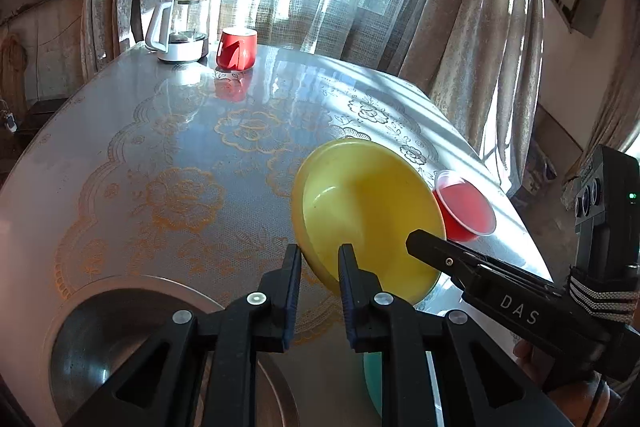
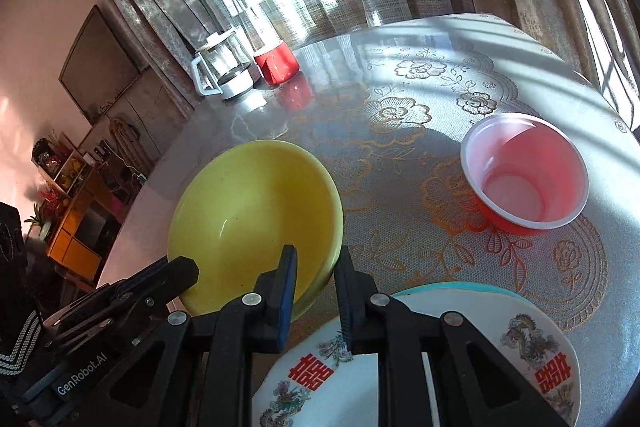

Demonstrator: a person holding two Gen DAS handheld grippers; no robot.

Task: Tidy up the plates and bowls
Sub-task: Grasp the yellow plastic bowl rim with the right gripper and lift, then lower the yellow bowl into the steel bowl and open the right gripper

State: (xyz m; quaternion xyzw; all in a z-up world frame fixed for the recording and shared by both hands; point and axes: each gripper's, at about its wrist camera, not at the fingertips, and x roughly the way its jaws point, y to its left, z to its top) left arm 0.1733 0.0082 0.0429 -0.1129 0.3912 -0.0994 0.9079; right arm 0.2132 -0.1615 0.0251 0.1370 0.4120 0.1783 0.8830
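Observation:
A yellow bowl (image 1: 368, 211) (image 2: 248, 211) hangs tilted just above the table, held by both grippers at its near rim. My left gripper (image 1: 320, 259) is shut on the rim's left part; the right wrist view shows it at the lower left (image 2: 184, 271). My right gripper (image 2: 316, 263) is shut on the rim with one finger inside the bowl and one outside; it reaches in from the right in the left wrist view (image 1: 420, 239). A red plastic bowl (image 1: 466, 207) (image 2: 524, 171) with a white rim stands empty to the right. A white patterned plate (image 2: 532, 311) lies on a teal plate (image 2: 440, 286) below my right gripper.
A round metal dish (image 1: 80, 339) lies at the near left of the table (image 1: 160, 131), which has a lace-patterned cover. At the far edge stand a glass kettle (image 1: 180, 31) (image 2: 226, 67) and a red mug (image 1: 237, 49) (image 2: 278, 63). Curtains and a window are behind.

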